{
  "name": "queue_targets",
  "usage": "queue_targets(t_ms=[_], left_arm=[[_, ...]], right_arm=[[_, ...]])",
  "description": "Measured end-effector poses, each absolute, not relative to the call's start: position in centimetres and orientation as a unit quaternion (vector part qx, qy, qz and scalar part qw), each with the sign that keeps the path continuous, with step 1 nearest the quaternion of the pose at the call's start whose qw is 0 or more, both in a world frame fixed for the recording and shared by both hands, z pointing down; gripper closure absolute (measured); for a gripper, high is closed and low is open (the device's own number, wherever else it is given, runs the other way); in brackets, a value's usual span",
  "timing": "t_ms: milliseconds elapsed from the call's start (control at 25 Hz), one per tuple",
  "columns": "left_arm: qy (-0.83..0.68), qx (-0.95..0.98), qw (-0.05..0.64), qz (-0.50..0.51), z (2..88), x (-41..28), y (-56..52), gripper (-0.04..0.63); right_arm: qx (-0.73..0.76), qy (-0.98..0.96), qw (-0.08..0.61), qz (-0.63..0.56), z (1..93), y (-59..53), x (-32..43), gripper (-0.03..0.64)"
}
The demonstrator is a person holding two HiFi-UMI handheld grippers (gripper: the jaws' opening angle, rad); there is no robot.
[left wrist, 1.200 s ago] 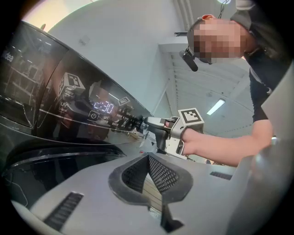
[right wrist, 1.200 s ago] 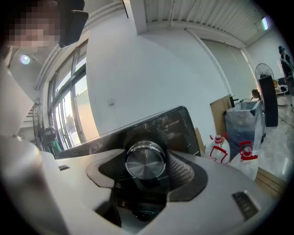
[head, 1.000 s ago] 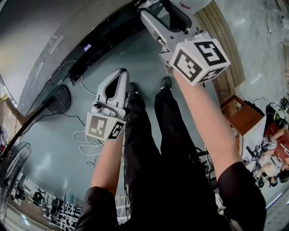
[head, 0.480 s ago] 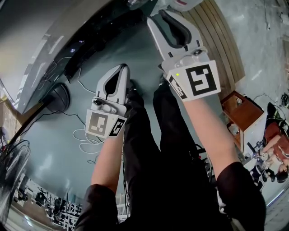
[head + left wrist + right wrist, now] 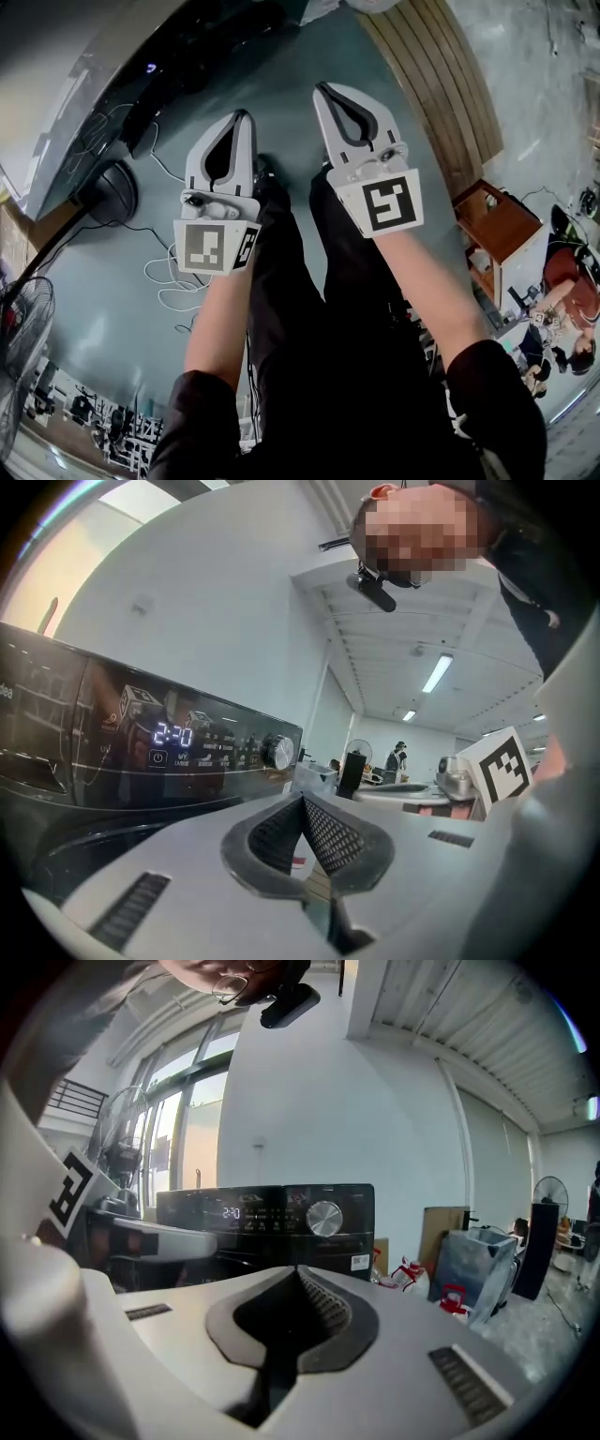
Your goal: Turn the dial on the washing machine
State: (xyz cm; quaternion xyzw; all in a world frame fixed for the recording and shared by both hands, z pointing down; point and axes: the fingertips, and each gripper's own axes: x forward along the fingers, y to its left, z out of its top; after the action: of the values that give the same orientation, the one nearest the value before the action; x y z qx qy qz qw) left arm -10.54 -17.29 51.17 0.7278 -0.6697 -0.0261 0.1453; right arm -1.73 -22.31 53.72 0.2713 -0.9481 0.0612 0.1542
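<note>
Though just closed, jaws off dial (image 5: 324,1219).

You wear a black top with short sleeves (image 5: 202,417) and black trousers (image 5: 309,319). Your left tool (image 5: 242,117) and right tool (image 5: 323,91) are each pale grey and taper to a point, with black ribbed pads (image 5: 328,832) inside and a white cube (image 5: 387,206) bearing black square markers at the back.
</note>
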Motion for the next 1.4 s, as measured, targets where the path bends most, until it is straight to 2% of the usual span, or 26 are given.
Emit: queue_targets(t_ms=[320, 520, 760, 960, 1240, 1400], left_arm=[[-0.677, 0.723, 0.139, -0.025, 50.4, -8.5, -17.1, 0.581], [-0.674, 0.728, 0.126, -0.025, 47.2, -5.9, -16.8, 0.581], [-0.693, 0.712, 0.107, -0.024, 39.5, -4.7, -15.4, 0.581], [-0.709, 0.699, 0.081, -0.037, 31.0, -5.5, -14.9, 0.58], [-0.708, 0.704, 0.04, -0.048, 22.3, -6.2, -9.7, 0.581], [-0.706, 0.704, 0.049, -0.062, 21.1, -7.2, -4.2, 0.581]], right_arm=[[0.283, -0.94, 0.176, 0.078, 53.0, -21.9, 3.0, 0.595], [0.292, -0.946, 0.134, 0.05, 47.8, -23.7, 7.8, 0.595], [0.294, -0.952, 0.09, 0.01, 38.5, -24.9, 12.2, 0.595], [0.283, -0.957, 0.065, 0.008, 30.6, -25.6, 13.1, 0.596], [0.266, -0.961, 0.076, 0.001, 25.0, -19.9, 14.8, 0.596], [0.285, -0.955, 0.084, -0.007, 23.8, -15.7, 14.9, 0.597]])
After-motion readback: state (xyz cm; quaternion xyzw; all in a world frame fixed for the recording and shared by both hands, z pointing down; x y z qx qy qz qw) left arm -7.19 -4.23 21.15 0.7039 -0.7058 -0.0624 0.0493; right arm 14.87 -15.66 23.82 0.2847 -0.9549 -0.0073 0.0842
